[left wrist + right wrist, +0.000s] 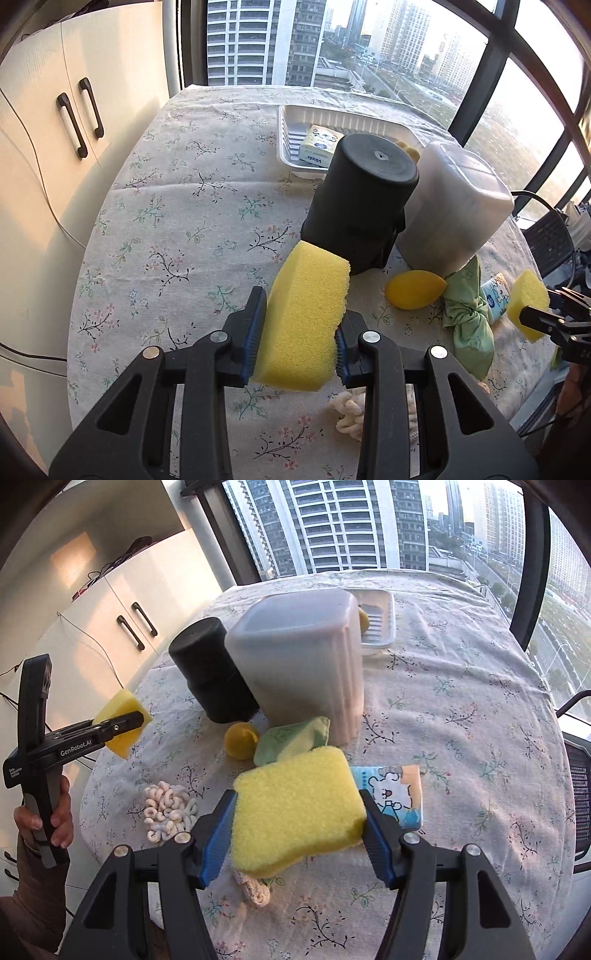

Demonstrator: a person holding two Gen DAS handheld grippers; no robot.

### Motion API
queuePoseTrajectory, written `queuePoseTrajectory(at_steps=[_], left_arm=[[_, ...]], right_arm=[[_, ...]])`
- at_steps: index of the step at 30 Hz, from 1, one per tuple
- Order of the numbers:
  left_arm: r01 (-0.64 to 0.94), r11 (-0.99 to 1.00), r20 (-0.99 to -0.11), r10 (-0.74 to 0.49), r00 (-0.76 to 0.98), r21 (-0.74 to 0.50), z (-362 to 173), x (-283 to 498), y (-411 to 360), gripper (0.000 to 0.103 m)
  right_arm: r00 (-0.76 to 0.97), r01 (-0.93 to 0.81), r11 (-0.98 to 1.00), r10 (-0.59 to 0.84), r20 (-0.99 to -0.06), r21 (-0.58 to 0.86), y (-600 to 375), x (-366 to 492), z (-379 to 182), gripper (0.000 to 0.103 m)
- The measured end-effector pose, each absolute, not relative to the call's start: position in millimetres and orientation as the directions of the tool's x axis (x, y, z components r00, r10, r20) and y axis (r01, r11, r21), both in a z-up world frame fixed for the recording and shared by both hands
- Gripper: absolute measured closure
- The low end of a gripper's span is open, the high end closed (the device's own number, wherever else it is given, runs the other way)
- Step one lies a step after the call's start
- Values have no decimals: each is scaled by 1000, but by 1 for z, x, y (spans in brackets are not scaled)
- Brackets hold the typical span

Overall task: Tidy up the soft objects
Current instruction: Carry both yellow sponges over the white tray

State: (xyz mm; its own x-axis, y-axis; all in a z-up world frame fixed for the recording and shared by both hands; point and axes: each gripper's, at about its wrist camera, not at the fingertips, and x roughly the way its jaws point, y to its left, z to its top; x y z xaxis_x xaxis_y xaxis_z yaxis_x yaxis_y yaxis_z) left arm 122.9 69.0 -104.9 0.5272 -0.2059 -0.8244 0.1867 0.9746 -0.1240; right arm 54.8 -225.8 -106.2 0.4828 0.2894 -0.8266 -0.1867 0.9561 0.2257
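My left gripper [300,334] is shut on a yellow sponge [306,317], held above the flowered tablecloth. My right gripper [299,830] is shut on a second yellow sponge [299,812], also lifted. Each gripper shows in the other's view: the right one [532,317] with its sponge [526,295], the left one [125,720] with its sponge [123,710]. On the cloth lie a yellow teardrop sponge [415,290], a green cloth pouch [467,314], a white chenille puff [168,812] and a tissue pack [395,794].
An upturned black cup [360,199] and an upturned translucent container [454,206] stand mid-table. A white tray [291,114] at the back holds a Vinda tissue pack [319,146] and something yellow. White cabinets [55,147] stand left, windows behind, a dark chair [580,812] right.
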Motion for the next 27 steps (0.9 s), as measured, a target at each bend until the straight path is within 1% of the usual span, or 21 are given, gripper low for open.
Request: queuePoseTrajectory(at_steps=[9,14,18,21,27], left_arm=[[133,986,-836,-154,527,-98,-115,153,87,73],[86,990,-850,-140,508,-111,-125,179,103,73],[49,993,-856,-116,504,-105,-130,201,114,73],[40,996,-857,-92,506,-84,-130,219,117,73],[58,997,-842,-75,534,-51,-122,262,114,73]], right_arm=[[480,-93,978,209,-852,188,-268,81,-114,37],[467,-41,986,161,-869,161,-294,105,-122,37],[447,11,986,145,-883,168,-317,129,-129,37],[439,33,986,133,-889,164,-328,146,-131,37],[438,25,994,85,-895,107,-332,187,-128,37]])
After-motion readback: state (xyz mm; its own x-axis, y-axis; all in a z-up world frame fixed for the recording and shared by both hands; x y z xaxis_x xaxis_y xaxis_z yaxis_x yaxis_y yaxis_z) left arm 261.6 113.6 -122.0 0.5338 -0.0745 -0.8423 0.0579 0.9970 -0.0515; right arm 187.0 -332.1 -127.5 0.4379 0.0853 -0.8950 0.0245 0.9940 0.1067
